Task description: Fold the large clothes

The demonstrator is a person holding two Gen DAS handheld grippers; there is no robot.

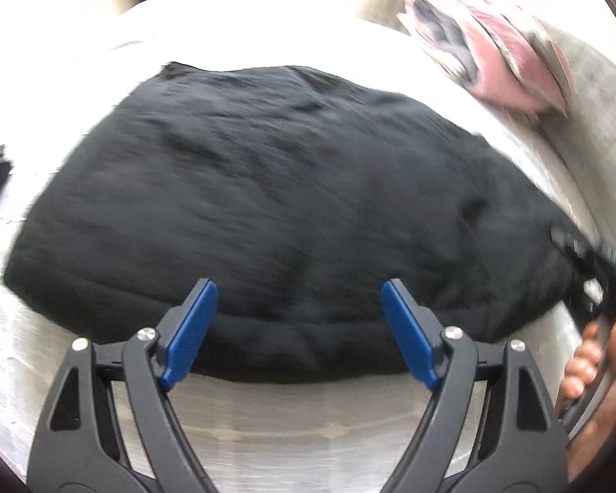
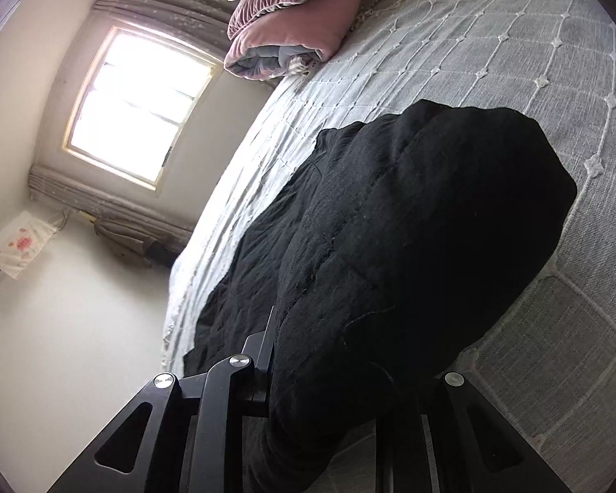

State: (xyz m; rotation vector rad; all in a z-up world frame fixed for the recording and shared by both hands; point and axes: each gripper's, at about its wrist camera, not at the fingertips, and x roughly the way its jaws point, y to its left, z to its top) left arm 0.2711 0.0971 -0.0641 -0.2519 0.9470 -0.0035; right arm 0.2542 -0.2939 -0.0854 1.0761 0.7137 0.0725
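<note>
Left claw wide, right claw clamped

My left claw [image 1: 299, 330] points steeply down with its two blue pads [image 1: 191, 330] spread far apart and nothing between them. My right claw [image 2: 341, 374] is tipped less steeply and rolled to one side; its jaws are drawn in on a thick bunch of the black garment [image 2: 410, 246], which hides the pads and fingertips. In the left wrist view the right claw's black frame shows at the right edge, with my right hand [image 1: 587, 374] wrapped round its handle, fingers curled.
</note>
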